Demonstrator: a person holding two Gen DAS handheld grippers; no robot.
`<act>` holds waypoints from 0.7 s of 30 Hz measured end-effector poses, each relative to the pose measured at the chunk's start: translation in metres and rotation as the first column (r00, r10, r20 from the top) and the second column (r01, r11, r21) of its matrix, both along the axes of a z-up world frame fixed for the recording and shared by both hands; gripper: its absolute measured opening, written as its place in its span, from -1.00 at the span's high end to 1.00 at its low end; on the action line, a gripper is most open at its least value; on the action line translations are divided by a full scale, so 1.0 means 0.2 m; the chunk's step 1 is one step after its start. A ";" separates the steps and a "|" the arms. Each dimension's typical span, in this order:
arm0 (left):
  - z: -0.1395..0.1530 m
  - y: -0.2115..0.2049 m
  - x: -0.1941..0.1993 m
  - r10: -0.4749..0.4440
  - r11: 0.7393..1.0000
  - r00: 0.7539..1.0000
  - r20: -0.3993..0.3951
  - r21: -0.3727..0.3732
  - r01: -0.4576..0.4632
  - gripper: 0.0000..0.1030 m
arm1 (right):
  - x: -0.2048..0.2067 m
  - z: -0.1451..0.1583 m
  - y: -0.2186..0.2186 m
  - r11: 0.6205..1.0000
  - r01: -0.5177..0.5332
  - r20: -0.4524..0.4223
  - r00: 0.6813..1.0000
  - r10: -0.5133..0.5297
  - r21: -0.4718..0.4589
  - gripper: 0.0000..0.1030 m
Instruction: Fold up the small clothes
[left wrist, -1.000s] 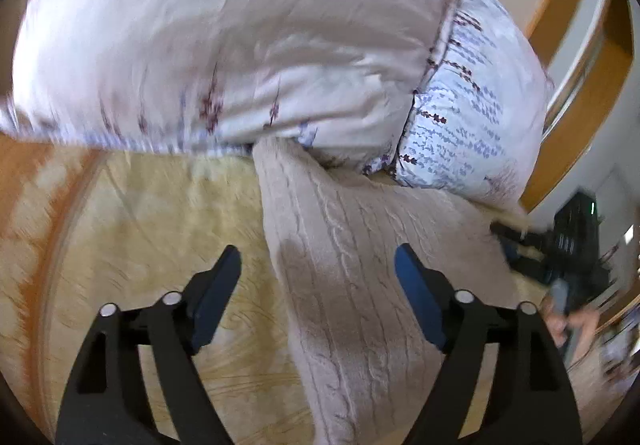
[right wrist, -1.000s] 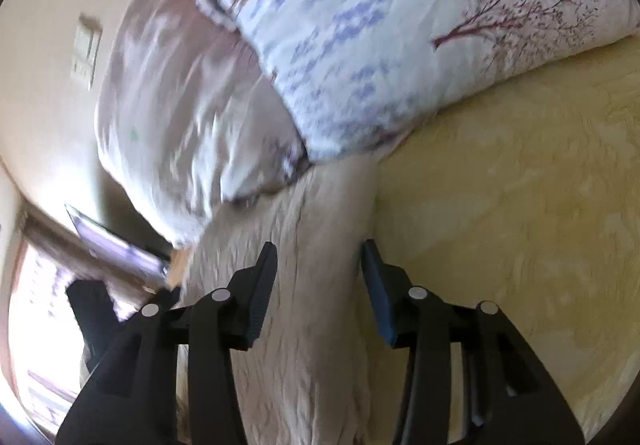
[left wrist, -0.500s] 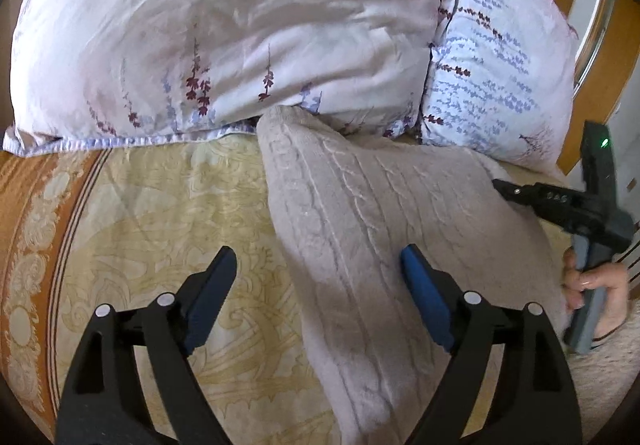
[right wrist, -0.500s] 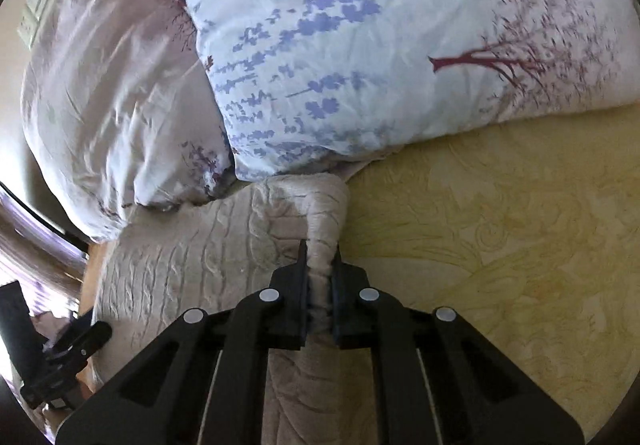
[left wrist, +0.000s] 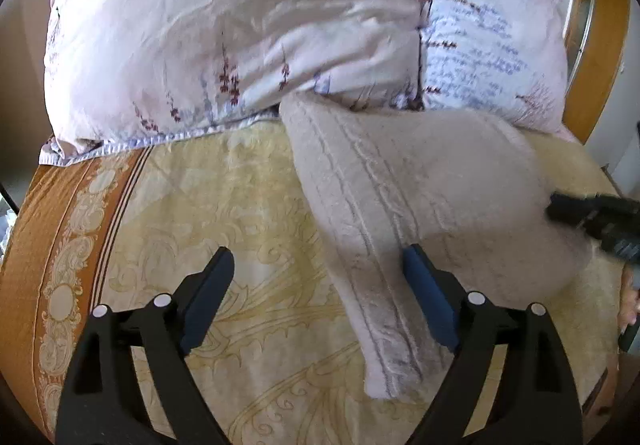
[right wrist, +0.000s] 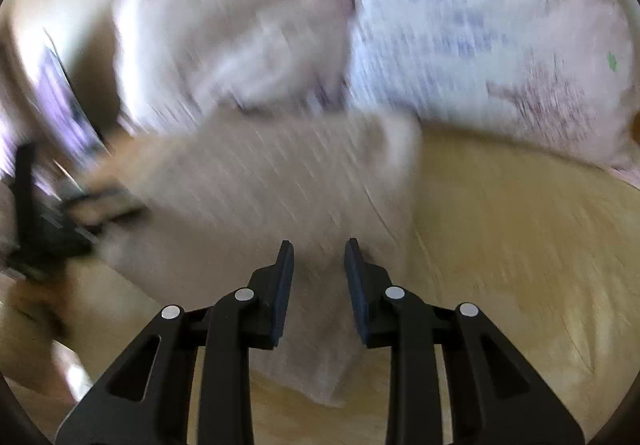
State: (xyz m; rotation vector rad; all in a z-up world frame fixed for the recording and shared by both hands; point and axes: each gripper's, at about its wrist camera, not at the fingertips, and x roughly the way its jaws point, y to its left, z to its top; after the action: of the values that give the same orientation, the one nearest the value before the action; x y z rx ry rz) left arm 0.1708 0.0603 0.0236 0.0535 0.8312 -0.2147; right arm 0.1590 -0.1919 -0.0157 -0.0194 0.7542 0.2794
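Observation:
A beige cable-knit sweater (left wrist: 400, 197) lies folded on the yellow patterned bedspread (left wrist: 224, 205), its far end against the pillows. My left gripper (left wrist: 320, 297) is open, its fingers straddling the sweater's near left edge. In the blurred right wrist view the sweater (right wrist: 280, 185) fills the middle, and my right gripper (right wrist: 318, 285) has its jaws parted with the knit between them. The right gripper also shows at the right edge of the left wrist view (left wrist: 592, 221), over the sweater's right side.
Two floral pillows (left wrist: 240, 29) (left wrist: 488, 45) lie across the head of the bed. A wooden headboard frame (left wrist: 600, 57) stands at the right. The bedspread has an orange border (left wrist: 44, 245) on the left.
My right gripper was shut on the sweater's edge half a second ago and now stands parted, with its view swinging fast. The left gripper stays open and has shifted slightly.

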 end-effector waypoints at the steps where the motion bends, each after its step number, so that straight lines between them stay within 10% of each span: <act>1: -0.01 -0.01 0.01 0.002 1.000 1.000 -0.011 0.000 -0.002 -0.71 | 0.00 -0.01 -0.01 1.000 0.018 0.007 1.000 -0.018 0.019 0.40; 7: 0.00 0.00 -0.02 0.024 1.000 0.999 0.026 -0.002 -0.024 -0.78 | -0.09 0.03 -0.05 0.994 0.079 0.041 0.996 -0.083 0.080 0.25; 11: 0.05 0.01 -0.15 0.020 1.000 0.996 0.085 0.001 -0.020 -0.80 | -0.27 0.09 -0.07 0.984 0.103 0.137 0.983 -0.122 0.143 -0.57; 21: 0.04 -0.02 -0.40 0.061 0.998 0.996 0.067 -0.034 -0.059 -0.96 | -0.48 0.06 -0.02 0.974 0.211 0.211 0.952 -0.223 0.080 -0.94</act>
State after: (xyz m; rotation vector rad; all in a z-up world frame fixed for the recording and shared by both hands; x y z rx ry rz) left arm 0.0904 0.0562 0.0310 0.0060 0.7602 -0.1686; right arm 0.0628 -0.1963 -0.0037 0.0851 0.5228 0.0862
